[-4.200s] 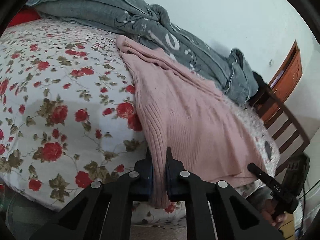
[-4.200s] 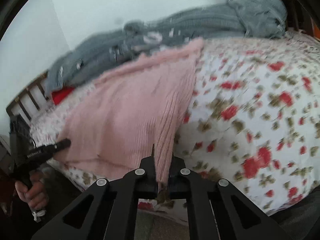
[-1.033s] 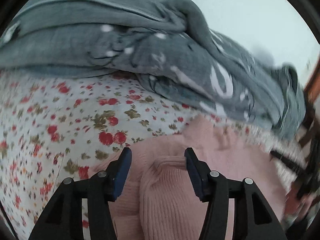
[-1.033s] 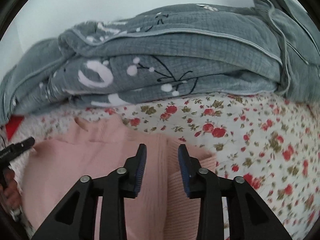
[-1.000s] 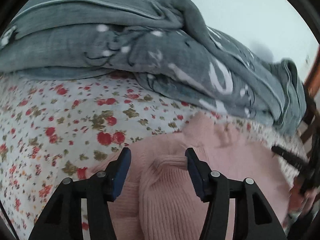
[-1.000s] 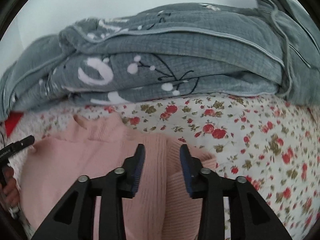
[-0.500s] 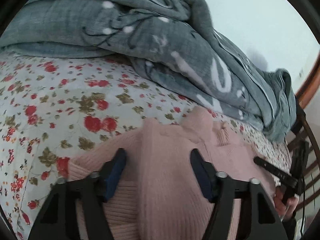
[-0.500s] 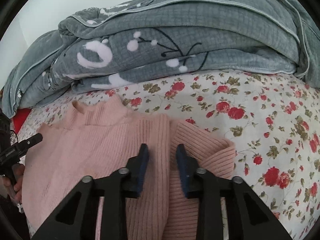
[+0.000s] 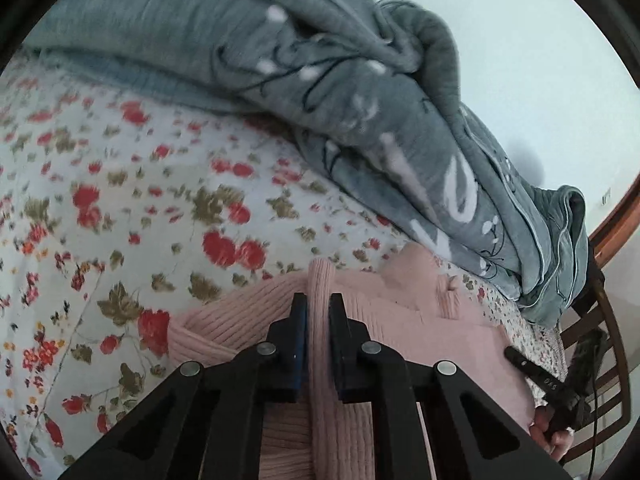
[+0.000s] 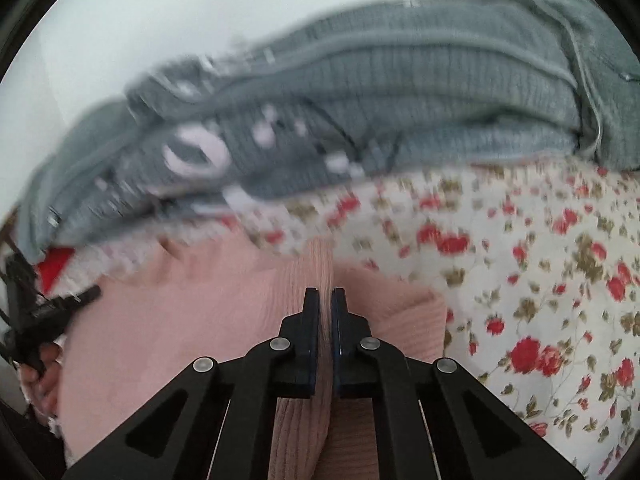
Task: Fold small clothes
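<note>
A pink ribbed knit sweater (image 9: 404, 320) lies folded on the floral bedsheet (image 9: 120, 208). My left gripper (image 9: 318, 300) is shut on a raised ridge of the pink sweater near its left edge. In the right wrist view the same sweater (image 10: 180, 320) spreads to the left, and my right gripper (image 10: 325, 294) is shut on a pinched fold of it near its right edge. The sweater's collar (image 9: 416, 268) points toward the grey quilt. The right gripper also shows at the left view's lower right (image 9: 536, 376).
A rumpled grey quilt (image 9: 360, 92) is piled along the far side of the bed, also in the right wrist view (image 10: 360, 112). A wooden chair (image 9: 600, 344) stands past the bed's right end. A red item (image 10: 54, 268) peeks out under the quilt.
Both grippers were open over the folded sweater half a second ago; now each has shut on a pinched ridge of the pink knit. The views are blurred from motion.
</note>
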`<state>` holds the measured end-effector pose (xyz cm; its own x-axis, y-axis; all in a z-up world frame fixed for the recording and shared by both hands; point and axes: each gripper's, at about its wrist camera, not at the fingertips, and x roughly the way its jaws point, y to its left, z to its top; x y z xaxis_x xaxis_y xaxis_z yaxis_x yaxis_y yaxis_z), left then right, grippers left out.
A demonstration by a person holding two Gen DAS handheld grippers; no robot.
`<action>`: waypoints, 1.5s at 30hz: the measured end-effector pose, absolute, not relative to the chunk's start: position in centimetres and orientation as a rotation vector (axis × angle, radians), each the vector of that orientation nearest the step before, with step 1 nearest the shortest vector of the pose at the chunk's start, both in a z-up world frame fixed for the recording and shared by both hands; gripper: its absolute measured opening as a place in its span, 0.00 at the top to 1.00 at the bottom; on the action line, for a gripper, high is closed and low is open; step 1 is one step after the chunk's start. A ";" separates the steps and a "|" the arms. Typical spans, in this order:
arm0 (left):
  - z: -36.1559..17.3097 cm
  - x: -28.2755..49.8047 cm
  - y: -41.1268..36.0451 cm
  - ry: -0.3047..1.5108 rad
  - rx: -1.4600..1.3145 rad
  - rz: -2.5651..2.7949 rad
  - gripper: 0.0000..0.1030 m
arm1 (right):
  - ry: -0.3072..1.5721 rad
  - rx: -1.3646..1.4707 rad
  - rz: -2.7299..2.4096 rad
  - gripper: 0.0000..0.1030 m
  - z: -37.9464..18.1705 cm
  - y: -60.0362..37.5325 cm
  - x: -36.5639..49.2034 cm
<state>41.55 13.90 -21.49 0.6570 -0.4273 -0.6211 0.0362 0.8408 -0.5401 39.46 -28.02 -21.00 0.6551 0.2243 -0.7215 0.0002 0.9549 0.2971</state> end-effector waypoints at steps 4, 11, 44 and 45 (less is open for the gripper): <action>-21.5 41.5 13.6 0.822 -0.498 -0.263 0.86 | 0.863 0.316 0.134 0.94 -21.3 -28.5 39.7; -21.5 41.3 13.7 0.817 -0.499 -0.259 0.78 | 0.865 0.324 0.137 0.94 -21.4 -28.7 39.6; -18.8 38.7 14.4 0.589 -0.558 -0.407 0.52 | 0.698 0.404 0.152 0.91 -19.2 -30.3 37.8; -18.7 38.6 14.2 0.585 -0.544 -0.409 0.52 | 0.686 0.393 0.161 0.91 -19.0 -30.1 37.6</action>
<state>38.61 14.24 -18.71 0.7617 -0.5052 -0.4057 0.2074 0.7833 -0.5861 37.64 -30.10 -18.99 0.7652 0.2714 -0.5838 -0.0164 0.9148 0.4037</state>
